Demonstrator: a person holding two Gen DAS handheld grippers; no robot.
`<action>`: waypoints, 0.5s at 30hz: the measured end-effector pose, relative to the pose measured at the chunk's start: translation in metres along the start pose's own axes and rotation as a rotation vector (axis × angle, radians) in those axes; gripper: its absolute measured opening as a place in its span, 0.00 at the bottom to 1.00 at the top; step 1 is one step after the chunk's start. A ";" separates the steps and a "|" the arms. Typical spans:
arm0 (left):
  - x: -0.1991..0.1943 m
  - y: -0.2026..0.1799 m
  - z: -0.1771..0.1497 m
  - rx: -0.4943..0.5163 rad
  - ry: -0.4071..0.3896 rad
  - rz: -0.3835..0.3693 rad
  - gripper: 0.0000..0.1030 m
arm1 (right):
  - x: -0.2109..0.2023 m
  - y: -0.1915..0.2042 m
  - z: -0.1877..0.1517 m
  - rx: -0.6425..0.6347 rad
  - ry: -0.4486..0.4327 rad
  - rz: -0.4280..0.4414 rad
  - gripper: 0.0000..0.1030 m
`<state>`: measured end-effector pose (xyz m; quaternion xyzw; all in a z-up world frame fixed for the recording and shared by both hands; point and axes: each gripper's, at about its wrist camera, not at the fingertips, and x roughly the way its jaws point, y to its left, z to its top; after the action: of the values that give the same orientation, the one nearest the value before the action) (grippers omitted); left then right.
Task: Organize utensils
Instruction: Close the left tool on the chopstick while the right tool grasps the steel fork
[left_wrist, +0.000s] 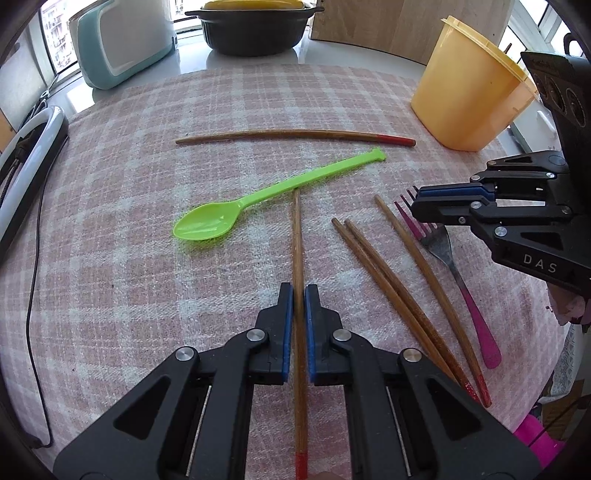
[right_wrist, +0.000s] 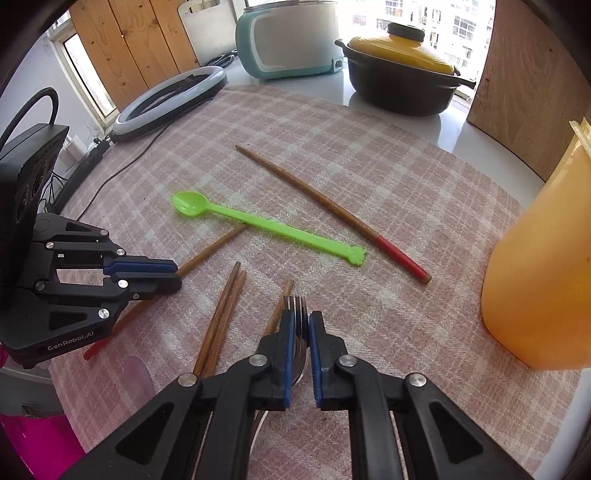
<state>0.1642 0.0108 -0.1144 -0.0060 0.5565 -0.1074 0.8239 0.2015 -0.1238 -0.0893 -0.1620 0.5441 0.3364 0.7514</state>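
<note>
Pink-and-white checked cloth (left_wrist: 147, 206): a coarse woven cover on which all the utensils are laid.
Left gripper (left_wrist: 300, 291): black, blue-padded; its pads are closed against a thin brown wooden chopstick (left_wrist: 297, 236) with a red end, whose tip is seen touching the green spoon's handle at 12 o'clock.
Right gripper (right_wrist: 302, 321): its pads are set on either side of the fork (right_wrist: 298, 308) at the base of the tines; whether the metal is actually pinched cannot be told.
Green spoon (left_wrist: 236, 210): glossy plastic with a long flat handle, lying at the middle of the cloth.
Other chopsticks: a pair (left_wrist: 388, 291) and a single one (left_wrist: 417, 266) lie at 3 o'clock of the held stick; a curved one (left_wrist: 295, 134) lies beyond the spoon.
Yellow tub (left_wrist: 469, 92): translucent plastic, rimmed, at 1 o'clock.
Left view only: the fork's pink handle (left_wrist: 480, 325).
Right view only: the yellow lid (right_wrist: 400, 50) of the black pot (right_wrist: 402, 86).
</note>
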 end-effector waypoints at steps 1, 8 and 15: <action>0.000 -0.001 0.000 0.005 0.000 0.003 0.04 | 0.000 0.000 0.000 0.001 0.001 0.002 0.05; 0.003 -0.010 0.004 0.074 0.016 0.040 0.04 | 0.011 0.014 0.000 -0.030 0.024 -0.006 0.03; 0.006 -0.010 0.009 0.090 0.028 0.011 0.04 | 0.006 0.013 -0.002 0.003 0.017 -0.017 0.01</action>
<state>0.1729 -0.0005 -0.1148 0.0357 0.5626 -0.1280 0.8160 0.1924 -0.1135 -0.0937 -0.1684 0.5497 0.3276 0.7498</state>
